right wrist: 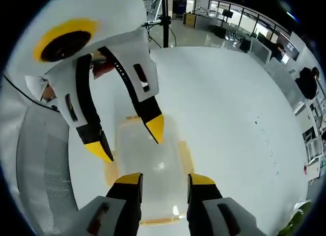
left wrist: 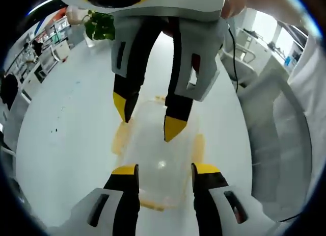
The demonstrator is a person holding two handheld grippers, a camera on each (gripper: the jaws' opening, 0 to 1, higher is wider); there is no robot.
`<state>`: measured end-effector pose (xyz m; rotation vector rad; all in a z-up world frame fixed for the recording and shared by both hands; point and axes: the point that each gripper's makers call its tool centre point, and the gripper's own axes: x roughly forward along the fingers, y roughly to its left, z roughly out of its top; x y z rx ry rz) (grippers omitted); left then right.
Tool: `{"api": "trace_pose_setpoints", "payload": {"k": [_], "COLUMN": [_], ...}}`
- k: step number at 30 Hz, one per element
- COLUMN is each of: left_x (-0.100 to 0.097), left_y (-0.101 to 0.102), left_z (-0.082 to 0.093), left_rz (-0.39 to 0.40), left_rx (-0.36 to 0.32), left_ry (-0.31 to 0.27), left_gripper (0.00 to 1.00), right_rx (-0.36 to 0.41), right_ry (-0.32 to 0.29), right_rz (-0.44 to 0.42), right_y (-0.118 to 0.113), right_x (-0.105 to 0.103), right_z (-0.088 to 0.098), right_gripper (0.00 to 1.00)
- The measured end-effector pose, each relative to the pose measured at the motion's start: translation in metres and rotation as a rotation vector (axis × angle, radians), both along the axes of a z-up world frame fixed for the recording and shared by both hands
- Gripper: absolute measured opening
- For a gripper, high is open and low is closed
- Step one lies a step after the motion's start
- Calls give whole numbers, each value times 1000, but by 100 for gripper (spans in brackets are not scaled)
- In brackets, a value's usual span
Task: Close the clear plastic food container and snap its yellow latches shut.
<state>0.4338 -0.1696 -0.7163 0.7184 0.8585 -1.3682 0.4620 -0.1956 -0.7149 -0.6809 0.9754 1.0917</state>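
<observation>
White tabletop [left wrist: 71, 124] carries the clear container [left wrist: 160, 159], long axis running between the 2 facing grippers, left gripper [left wrist: 164, 171] and right gripper [right wrist: 164, 179], both spread apart above it.

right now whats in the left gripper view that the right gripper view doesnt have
Left gripper view alone: a green plant at the table's far edge and a grey mesh chair. Right gripper view alone: a dark pole and a glass-walled room behind. Both share the clear container with yellow latches on the white table, and both grippers poised over it, jaws apart.
</observation>
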Motion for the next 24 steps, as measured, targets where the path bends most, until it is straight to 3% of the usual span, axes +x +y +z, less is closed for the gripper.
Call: {"api": "trace_pose_setpoints", "payload": {"k": [24], "left_x": [-13], "left_y": [0], "left_z": [-8], "left_rz": [6], "left_rx": [38], "left_ry": [-33], "left_gripper": [42], "right_rx": [-45], "right_ry": [47], "right_rz": [25], "right_y": [-4], "right_x": [6], "right_z": [-16], "right_gripper": [35]}}
